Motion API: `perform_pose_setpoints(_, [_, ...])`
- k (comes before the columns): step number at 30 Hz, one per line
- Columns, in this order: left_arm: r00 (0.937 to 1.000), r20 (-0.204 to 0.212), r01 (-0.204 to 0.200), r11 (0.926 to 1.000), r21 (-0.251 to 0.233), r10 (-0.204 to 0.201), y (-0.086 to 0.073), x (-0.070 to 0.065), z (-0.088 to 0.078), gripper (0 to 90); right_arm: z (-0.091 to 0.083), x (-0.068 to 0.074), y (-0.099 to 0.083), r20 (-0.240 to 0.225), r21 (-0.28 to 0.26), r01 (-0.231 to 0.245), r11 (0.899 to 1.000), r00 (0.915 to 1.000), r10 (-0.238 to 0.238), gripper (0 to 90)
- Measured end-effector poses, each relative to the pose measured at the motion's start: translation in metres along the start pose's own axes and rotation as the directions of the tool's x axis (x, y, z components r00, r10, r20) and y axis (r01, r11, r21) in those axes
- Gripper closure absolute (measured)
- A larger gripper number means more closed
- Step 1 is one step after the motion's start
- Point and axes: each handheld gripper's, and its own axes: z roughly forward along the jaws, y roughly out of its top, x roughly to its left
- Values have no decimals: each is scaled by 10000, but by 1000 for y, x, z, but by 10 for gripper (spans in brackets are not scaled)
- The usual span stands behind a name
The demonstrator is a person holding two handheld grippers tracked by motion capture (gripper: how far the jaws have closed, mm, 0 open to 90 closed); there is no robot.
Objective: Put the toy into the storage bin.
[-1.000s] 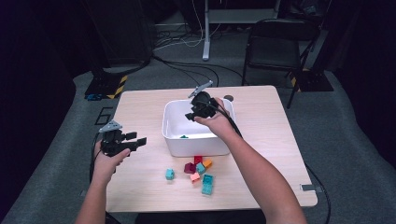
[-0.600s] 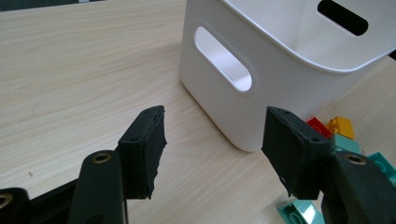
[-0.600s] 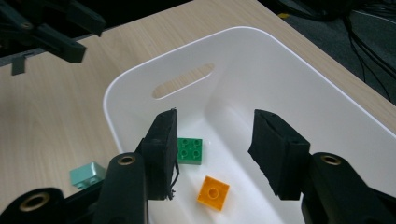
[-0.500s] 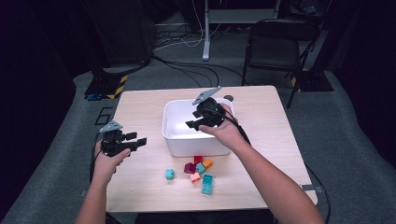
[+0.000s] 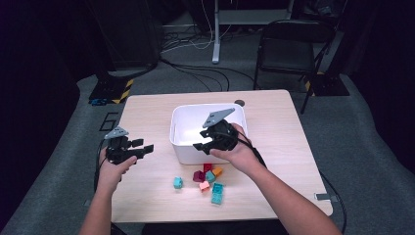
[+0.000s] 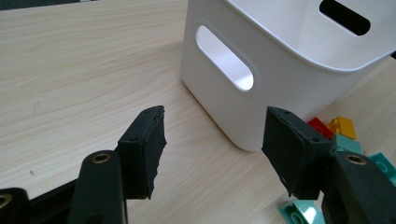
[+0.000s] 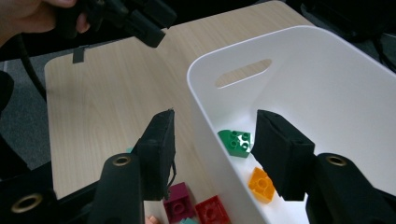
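A white bin (image 5: 195, 142) stands near the middle of the wooden desk (image 5: 274, 122), with its handle slot facing left. The right tool (image 5: 208, 143) is held over the near edge of the bin, tilted down toward the left. Its jaws have just been opening and stand apart with nothing between them; in the right gripper view they straddle the bin's wall (image 7: 210, 135). Inside the bin a green brick (image 7: 236, 141) and an orange brick (image 7: 261, 184) are seen lying on the floor, close to each other.

A small pile of bricks (image 5: 208, 178) lies on the desk just near of the bin: a dark red one (image 5: 198, 176), a red one (image 5: 208, 167), an orange one (image 5: 217, 171) and several teal ones, with a single teal brick (image 5: 178, 182) set slightly to the left of the pile.

The left tool (image 5: 142, 148) is held by the left hand (image 5: 111, 169) above the left part of the desk, apart from the bin and pointed toward it. Its jaws are spread wide and nothing is held between them; the bin's left wall (image 6: 219, 93) is seen beyond them.
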Motion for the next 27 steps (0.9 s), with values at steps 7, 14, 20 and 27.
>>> perform_pose_setpoints(7, [10000, -33, 36, 10000, -32, -36, 0, 1, -1, 388, 12, 12, -19, -221, 205, 275, 9994, 9994, -270, 511])
perform_pose_setpoints(14, [10000, -42, 29, 10000, 2, -29, -1, 1, -1, 388, 28, 17, -36, -601, 539, 244, 9983, 9980, -211, 543])
perform_pose_setpoints(20, [10000, -34, 14, 10000, 26, -14, -1, 2, 0, 388, 41, 20, -49, -683, 743, 341, 9967, 9972, -290, 546])
perform_pose_setpoints(27, [10000, -34, 9, 10000, 38, -9, -1, 2, 0, 388, 55, 19, -65, -755, 988, 183, 9949, 9971, -109, 551])
